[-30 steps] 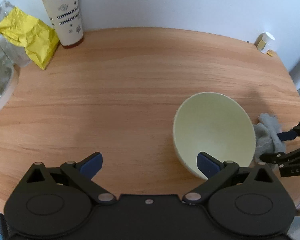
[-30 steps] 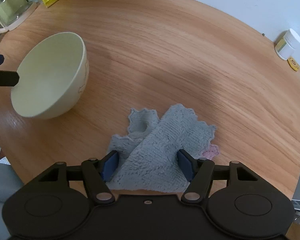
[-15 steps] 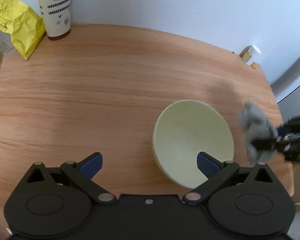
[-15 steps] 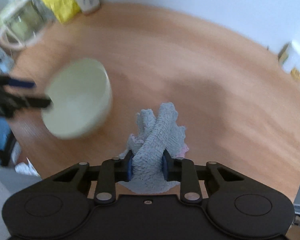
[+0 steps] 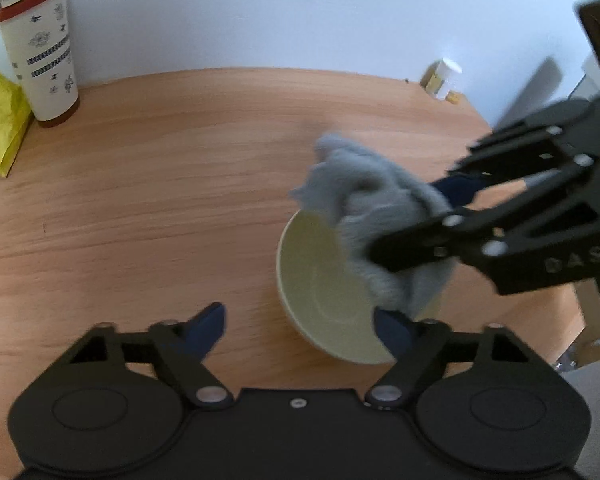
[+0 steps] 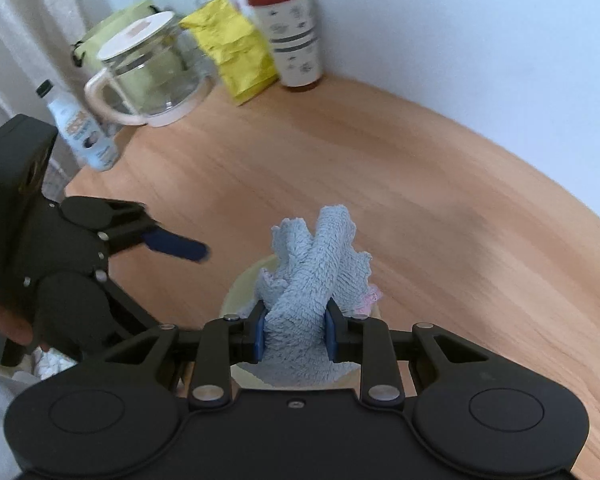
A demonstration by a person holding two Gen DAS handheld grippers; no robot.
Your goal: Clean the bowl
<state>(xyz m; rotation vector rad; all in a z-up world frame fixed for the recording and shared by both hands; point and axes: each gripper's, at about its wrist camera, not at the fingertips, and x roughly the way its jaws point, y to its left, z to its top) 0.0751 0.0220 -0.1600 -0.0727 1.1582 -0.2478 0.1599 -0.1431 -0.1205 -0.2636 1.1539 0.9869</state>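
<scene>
Pale yellow-green glazed bowl, one, stood on the wooden table at four o'clock in the left wrist view, right-hand rim at the left gripper's right finger. Judged rigid, smooth, likely slippery and breakable; best taken by the rim wall, one finger inside, one outside. Left gripper's jaws were closing, the rim wall between them, not clearly pinched. Grey fleecy cloth, one, soft and bunched, was clenched between the right gripper's pads and hung over the bowl's mouth. At eleven o'clock in that view: red-lidded tumbler, yellow bag. At one o'clock: small white jar.
</scene>
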